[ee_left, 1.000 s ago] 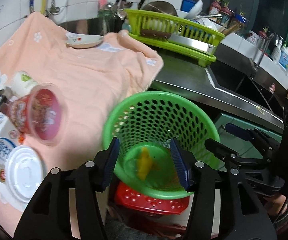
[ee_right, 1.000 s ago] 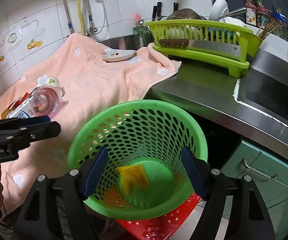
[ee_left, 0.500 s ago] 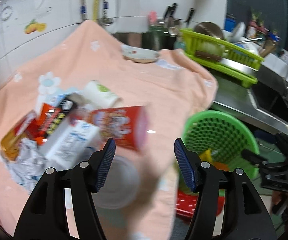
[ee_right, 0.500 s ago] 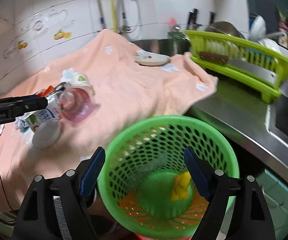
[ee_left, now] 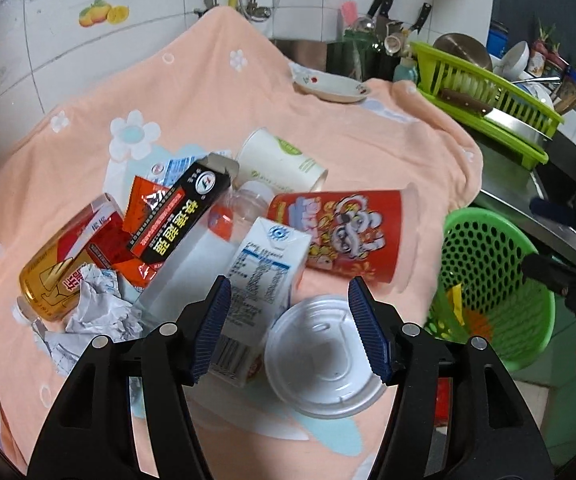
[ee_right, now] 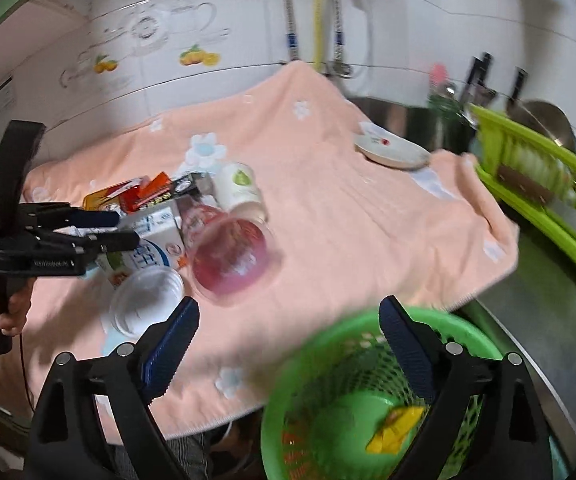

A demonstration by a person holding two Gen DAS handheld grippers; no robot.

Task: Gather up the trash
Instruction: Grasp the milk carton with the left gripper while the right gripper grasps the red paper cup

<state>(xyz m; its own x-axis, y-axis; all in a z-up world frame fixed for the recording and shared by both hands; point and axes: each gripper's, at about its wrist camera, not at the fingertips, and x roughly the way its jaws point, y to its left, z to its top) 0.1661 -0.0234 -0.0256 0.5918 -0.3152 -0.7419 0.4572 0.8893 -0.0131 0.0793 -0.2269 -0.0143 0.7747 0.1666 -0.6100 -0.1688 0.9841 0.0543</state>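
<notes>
Trash lies heaped on a peach flowered towel point(ee_left: 328, 92). Nearest, a white plastic cup lid point(ee_left: 324, 364) sits beneath the left gripper point(ee_left: 288, 324), whose blue-padded jaws stand apart with nothing clamped. Just beyond lie a white milk carton point(ee_left: 265, 264), crumpled white paper point(ee_left: 95, 308), a gold-and-red can point(ee_left: 59, 264), a black-and-red box point(ee_left: 179, 216) and a red printed plastic cup point(ee_left: 348, 232) on its side. To the right, a green perforated plastic basket point(ee_right: 368, 408) holds a yellow wrapper point(ee_right: 396, 428); the right gripper point(ee_right: 288, 336) hangs empty above its rim, jaws opening. Farther back rests a small white saucer point(ee_left: 328, 86).
</notes>
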